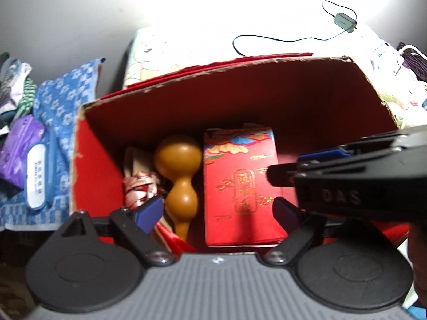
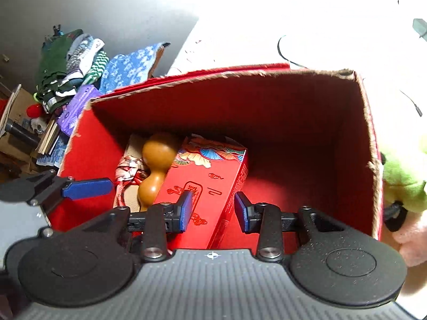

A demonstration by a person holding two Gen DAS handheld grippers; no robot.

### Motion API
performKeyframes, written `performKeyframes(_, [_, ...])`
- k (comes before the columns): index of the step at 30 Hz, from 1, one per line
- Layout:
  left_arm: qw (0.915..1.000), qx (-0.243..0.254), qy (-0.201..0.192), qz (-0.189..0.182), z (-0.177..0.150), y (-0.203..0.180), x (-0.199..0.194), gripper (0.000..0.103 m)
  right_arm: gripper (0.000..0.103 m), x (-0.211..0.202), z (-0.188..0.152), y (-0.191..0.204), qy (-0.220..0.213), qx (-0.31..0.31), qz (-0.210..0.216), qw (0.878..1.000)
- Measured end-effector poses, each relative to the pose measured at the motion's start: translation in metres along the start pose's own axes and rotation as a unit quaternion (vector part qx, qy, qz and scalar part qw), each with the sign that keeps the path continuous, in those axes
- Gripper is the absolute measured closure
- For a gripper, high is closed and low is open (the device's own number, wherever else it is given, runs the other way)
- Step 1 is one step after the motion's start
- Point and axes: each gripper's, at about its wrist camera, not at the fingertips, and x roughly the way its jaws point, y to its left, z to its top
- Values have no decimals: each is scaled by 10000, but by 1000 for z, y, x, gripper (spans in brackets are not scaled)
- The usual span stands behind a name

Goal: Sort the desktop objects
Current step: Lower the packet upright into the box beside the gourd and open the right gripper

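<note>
An open red cardboard box (image 1: pixel 240 93) fills both views. On its floor lie a tan gourd (image 1: pixel 177 184), a red carton with gold print (image 1: pixel 240 186) and a red-and-white ribbon bundle (image 1: pixel 140 186). My left gripper (image 1: pixel 218 212) is open above the box's near side, with nothing between its blue pads. My right gripper (image 2: pixel 214 211) is open too and hovers over the red carton (image 2: pixel 205 186), not touching it. In the left wrist view it reaches in from the right (image 1: pixel 291 166). The gourd (image 2: pixel 157 165) rests against the carton's left side. One blue finger (image 2: pixel 85 188) of the left gripper shows in the right wrist view.
A blue patterned cloth (image 1: pixel 64 98), a purple packet (image 1: pixel 18 149) and piled clothes (image 2: pixel 69 61) lie left of the box. A green plush toy (image 2: pixel 405 176) presses against the box's right wall. Behind the box are a black cable with an adapter (image 1: pixel 345 21) and a power strip (image 1: pixel 381 50).
</note>
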Motion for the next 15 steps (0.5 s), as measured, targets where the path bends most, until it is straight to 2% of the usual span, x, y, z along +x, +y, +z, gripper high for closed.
performKeyframes(4, [9999, -74, -123, 60, -5, -1, -15, 12, 64, -15, -10, 12, -325, -209, -179, 9991])
performKeyframes(9, [9989, 11, -349, 322, -13, -11, -34, 12, 64, -31, -24, 20, -680, -327, -313, 9967])
performKeyframes(15, [9982, -105, -538, 256, -23, -15, -54, 12, 64, -56, -42, 27, -1227, -252, -352, 9915])
